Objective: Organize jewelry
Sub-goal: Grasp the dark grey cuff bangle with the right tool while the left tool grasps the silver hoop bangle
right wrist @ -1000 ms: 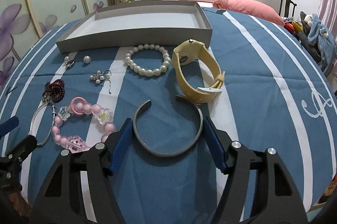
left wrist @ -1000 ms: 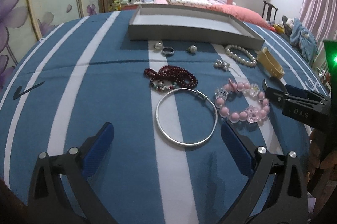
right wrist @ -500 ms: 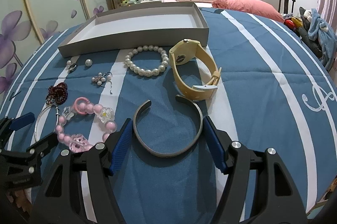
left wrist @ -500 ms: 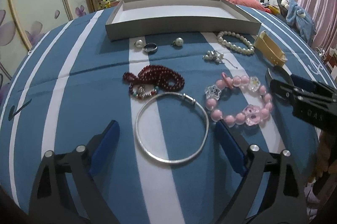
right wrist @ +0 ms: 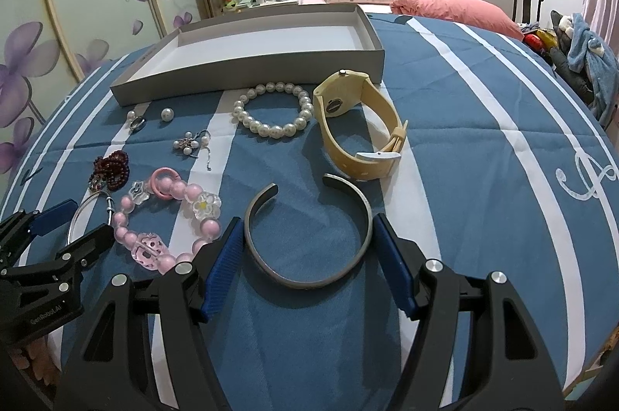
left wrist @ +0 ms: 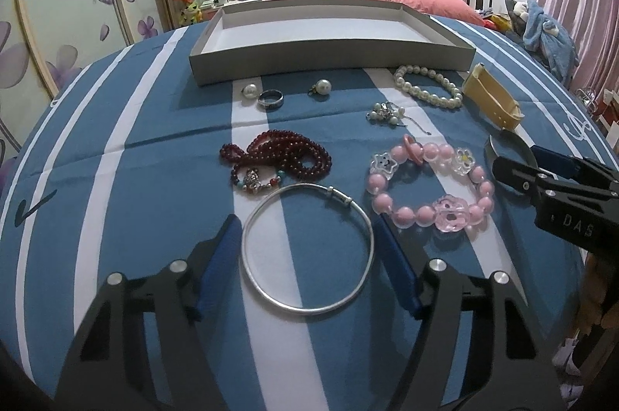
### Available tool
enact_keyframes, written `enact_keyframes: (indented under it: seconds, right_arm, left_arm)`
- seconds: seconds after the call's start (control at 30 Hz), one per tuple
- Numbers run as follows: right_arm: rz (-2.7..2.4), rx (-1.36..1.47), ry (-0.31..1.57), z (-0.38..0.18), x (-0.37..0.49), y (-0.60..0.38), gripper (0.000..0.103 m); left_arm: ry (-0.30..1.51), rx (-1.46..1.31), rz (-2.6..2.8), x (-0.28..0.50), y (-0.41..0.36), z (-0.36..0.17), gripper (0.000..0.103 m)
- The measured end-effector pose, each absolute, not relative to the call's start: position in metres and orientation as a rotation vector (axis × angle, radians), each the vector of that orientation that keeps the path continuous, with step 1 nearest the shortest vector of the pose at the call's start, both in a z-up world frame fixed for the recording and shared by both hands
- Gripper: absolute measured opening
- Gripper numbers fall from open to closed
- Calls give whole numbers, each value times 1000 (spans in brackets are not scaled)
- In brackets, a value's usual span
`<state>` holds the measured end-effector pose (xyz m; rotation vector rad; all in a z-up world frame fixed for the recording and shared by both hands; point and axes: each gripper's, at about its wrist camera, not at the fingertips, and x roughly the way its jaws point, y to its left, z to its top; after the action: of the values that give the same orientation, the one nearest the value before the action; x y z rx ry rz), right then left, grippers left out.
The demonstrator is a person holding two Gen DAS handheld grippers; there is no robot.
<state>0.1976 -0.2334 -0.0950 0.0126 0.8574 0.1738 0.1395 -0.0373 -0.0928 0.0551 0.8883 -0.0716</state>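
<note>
Fingers of the left gripper (left wrist: pixel 305 256) are spread, flanking the silver bangle (left wrist: pixel 307 248) at lower centre, pads at its rim, contact unclear. Right gripper (right wrist: pixel 307 248) likewise parted around the grey open cuff (right wrist: pixel 309 237) at lower centre of its view. Pink bead bracelet (left wrist: pixel 429 190) lies right of the bangle, dark red beads (left wrist: pixel 278 155) above it. Pearl bracelet (right wrist: pixel 272 113) and cream watch (right wrist: pixel 359 124) sit mid-frame, below the grey tray (right wrist: pixel 247 70) on the striped blue cloth (right wrist: pixel 464 140).
</note>
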Motion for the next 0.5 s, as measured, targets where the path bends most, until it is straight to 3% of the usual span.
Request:
enact_keyframes:
  seconds: [0.13, 0.5]
  right_arm:
    - [171, 8, 855, -95, 197, -231, 67]
    - [207, 21, 825, -88, 187, -232, 67]
  left_arm:
    - [887, 53, -65, 140, -38, -94, 72]
    - [842, -27, -76, 129, -19, -88, 68]
